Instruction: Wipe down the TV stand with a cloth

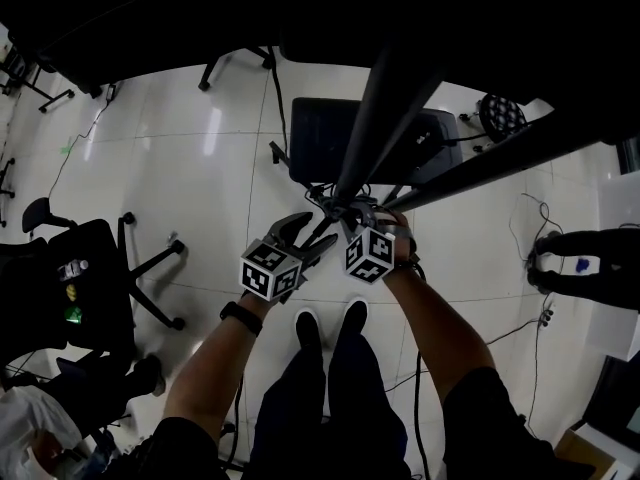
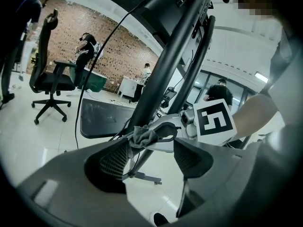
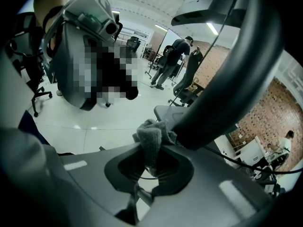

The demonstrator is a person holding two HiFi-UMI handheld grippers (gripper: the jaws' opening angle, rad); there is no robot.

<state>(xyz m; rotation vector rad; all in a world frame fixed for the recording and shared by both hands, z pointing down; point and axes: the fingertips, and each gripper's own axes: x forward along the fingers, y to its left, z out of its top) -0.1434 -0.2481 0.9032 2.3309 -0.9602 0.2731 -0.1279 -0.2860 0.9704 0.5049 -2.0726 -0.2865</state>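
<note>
The TV stand's black pole [image 1: 385, 98] rises from a dark base plate [image 1: 320, 133] on the white floor. My right gripper [image 1: 345, 215] is shut on a small grey cloth [image 3: 152, 138] and holds it against the pole [image 3: 227, 89] low down. In the left gripper view the cloth [image 2: 144, 135] shows bunched at the right gripper's tip, against the pole [image 2: 165, 74]. My left gripper [image 2: 154, 150] stands open just left of the right one, its jaws on either side of the pole's lower part and holding nothing. In the head view it [image 1: 303, 230] is close beside the right gripper.
A black office chair [image 1: 100, 268] stands at the left. A person [image 1: 590, 263] stands at the right edge. Cables [image 1: 530, 313] trail over the floor. A round lamp [image 1: 500, 113] lies behind the base. My own shoes [image 1: 330, 318] are just below the grippers.
</note>
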